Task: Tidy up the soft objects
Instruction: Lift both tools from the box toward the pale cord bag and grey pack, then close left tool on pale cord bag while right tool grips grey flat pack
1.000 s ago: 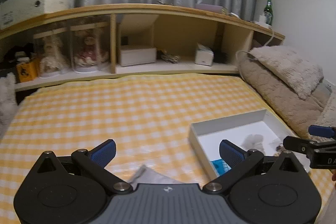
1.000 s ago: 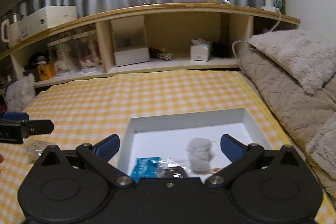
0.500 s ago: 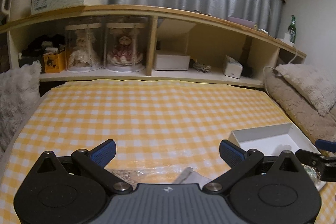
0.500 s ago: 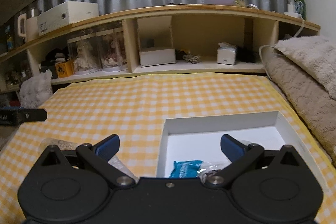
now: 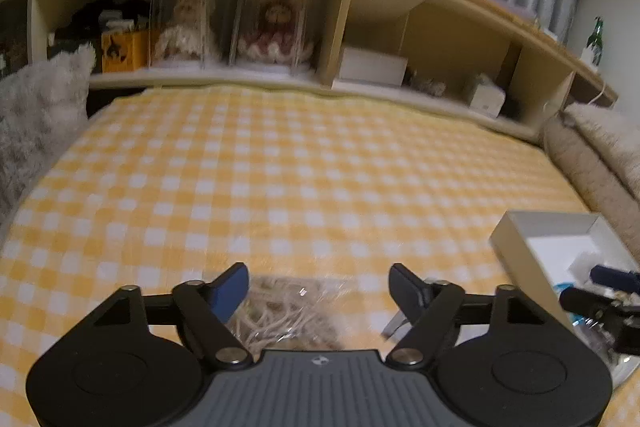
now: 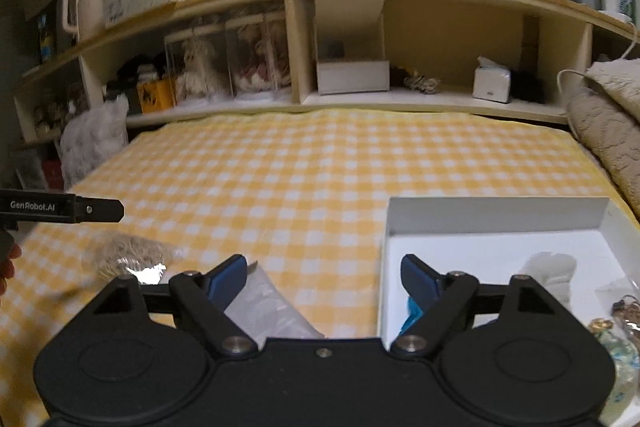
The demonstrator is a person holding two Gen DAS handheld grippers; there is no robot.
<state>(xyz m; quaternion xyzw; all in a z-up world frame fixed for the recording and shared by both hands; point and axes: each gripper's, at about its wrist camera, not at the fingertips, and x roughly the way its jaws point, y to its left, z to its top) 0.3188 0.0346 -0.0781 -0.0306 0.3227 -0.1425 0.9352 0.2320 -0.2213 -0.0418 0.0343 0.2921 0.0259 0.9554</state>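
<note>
My left gripper [image 5: 318, 287] is open just above a clear bag of beige string [image 5: 288, 311] on the yellow checked cloth [image 5: 280, 179]; the bag lies between the fingers, not gripped. The same bag shows in the right wrist view [image 6: 130, 255], below the left gripper's arm [image 6: 64, 209]. My right gripper [image 6: 322, 277] is open and empty over the left wall of the white box [image 6: 496, 215]. A grey-white packet [image 6: 264, 307] lies under its left finger. The box holds a white fluffy piece [image 6: 548, 273], a blue packet [image 6: 412, 313] and small trinkets [image 6: 620, 323].
A wooden shelf [image 6: 360, 99] runs along the back with doll cases [image 5: 228, 23], white boxes and a tissue box [image 6: 492, 83]. A furry grey cushion [image 5: 36, 123] sits at the left edge, beige blankets [image 6: 608, 131] at the right.
My left gripper swung left and dropped over the string bag, its jaws narrowing somewhat. My right gripper shifted left, so the box now sits to its right.
</note>
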